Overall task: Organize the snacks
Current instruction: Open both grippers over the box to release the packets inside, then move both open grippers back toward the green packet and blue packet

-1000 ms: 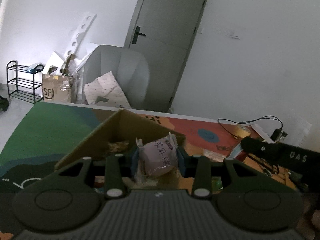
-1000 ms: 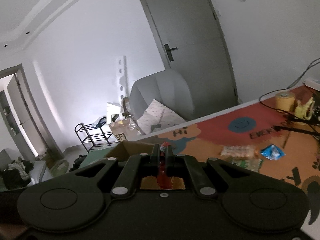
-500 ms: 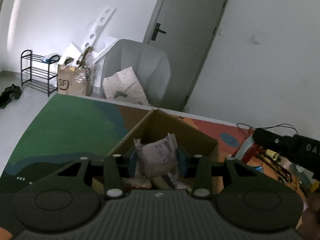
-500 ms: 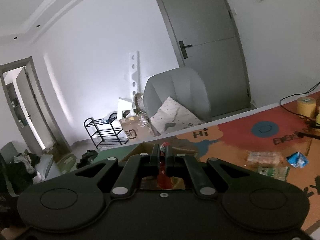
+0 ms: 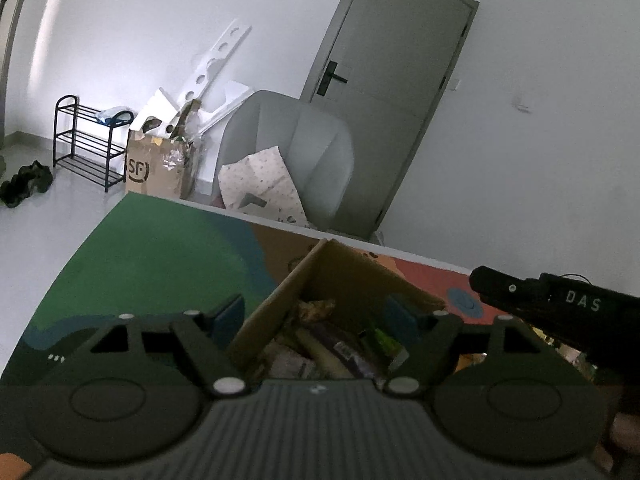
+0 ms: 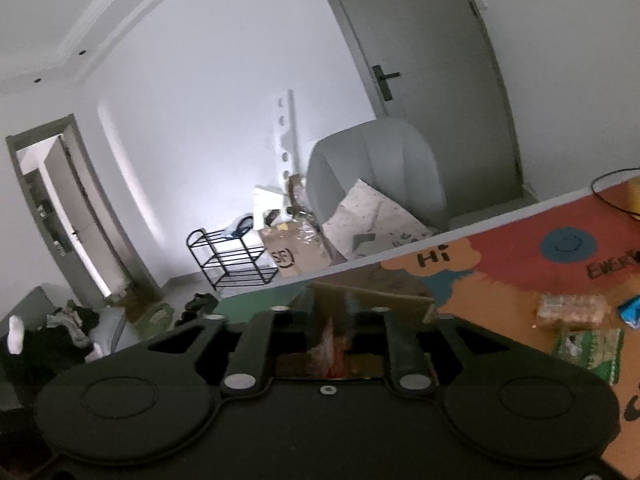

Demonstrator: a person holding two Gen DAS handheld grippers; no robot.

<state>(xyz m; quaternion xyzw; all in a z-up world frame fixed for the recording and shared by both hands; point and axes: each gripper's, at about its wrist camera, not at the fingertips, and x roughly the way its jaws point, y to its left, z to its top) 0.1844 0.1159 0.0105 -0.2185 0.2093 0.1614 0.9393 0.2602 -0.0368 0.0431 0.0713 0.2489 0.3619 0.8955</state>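
An open cardboard box [image 5: 344,276] stands on the colourful table mat and holds several snack packets [image 5: 320,344]. My left gripper [image 5: 316,316] is open above the box, its fingers spread to either side of it, holding nothing. In the right wrist view my right gripper [image 6: 330,312] is open over the same box [image 6: 376,304]. A red packet [image 6: 330,344] lies loose between and below its spread fingers. The right gripper's black body [image 5: 560,308] shows at the right of the left wrist view.
On the mat to the right lie a clear packet [image 6: 572,312], a green packet [image 6: 588,352] and a blue wrapper [image 6: 630,312]. Beyond the table edge stand a grey armchair [image 5: 288,152], an SF cardboard box [image 5: 160,168] and a black rack [image 5: 88,140].
My left gripper opened and dropped the pinkish snack packet into the box. My right gripper opened and let go of the red packet. Both views swung slightly.
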